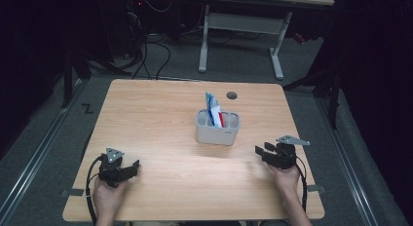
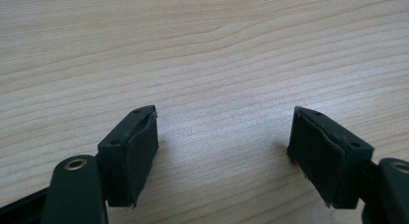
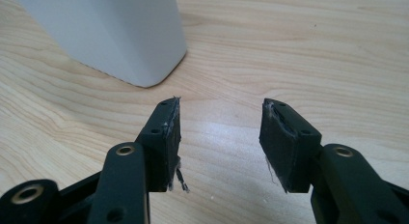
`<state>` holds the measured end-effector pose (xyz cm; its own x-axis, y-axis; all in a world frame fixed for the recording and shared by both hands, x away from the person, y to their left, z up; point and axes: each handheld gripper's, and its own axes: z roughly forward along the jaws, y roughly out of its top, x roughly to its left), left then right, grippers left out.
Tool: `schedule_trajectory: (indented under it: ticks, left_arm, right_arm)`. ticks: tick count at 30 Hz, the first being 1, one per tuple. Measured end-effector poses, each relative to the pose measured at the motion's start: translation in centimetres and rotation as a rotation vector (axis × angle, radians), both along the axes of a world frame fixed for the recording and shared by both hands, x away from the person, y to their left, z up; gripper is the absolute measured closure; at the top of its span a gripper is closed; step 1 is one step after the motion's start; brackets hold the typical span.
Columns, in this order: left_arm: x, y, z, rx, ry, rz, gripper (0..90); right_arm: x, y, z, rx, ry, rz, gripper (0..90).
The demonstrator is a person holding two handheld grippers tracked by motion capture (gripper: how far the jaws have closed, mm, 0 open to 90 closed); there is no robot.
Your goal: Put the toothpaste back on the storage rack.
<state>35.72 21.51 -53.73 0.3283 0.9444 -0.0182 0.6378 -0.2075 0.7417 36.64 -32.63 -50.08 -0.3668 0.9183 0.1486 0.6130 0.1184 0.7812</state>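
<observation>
A grey holder with compartments (image 1: 217,129) stands at the middle of the wooden table (image 1: 160,119); its pale wall (image 3: 111,35) fills the upper left of the right gripper view. A blue, white and red packet (image 1: 213,110) sticks up out of it. My left gripper (image 1: 132,167) rests low at the front left, held by a hand, open with bare wood between its pads (image 2: 140,151). At the front right my right gripper (image 1: 260,150) is open too, empty, a short way right of the holder; its fingertips (image 3: 169,132) point past the holder's corner.
A round grommet hole (image 1: 232,95) lies in the tabletop behind the holder. Beyond the table stand a white desk frame (image 1: 241,26) and loose cables (image 1: 151,50) on the grey floor. A metal rail (image 1: 34,158) runs along the left side.
</observation>
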Motion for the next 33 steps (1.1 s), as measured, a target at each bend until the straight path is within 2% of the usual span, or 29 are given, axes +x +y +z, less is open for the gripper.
schedule_trajectory:
  ticks: [11, 19, 28, 33]
  left_arm:
    - [0.0, 0.0, 0.0, 0.003, 0.0, 0.0, 26.1]
    - [0.0, 0.0, 0.0, 0.002, 0.0, 0.0, 26.0]
    - [0.0, 0.0, 0.0, 0.003, 0.0, 0.001, 26.1]
    - [0.0, 0.1, 0.0, -0.006, 0.001, -0.001, 26.0]
  right_arm:
    - [0.6, 0.7, -1.8, -0.055, 0.01, -0.002, 49.4]
    - [1.0, 1.6, -2.8, -0.12, 0.022, 0.007, 47.7]
    - [1.0, 2.3, -3.0, -0.195, 0.016, 0.011, 45.5]
    - [1.0, 2.2, -3.0, -0.191, 0.022, 0.013, 42.5]
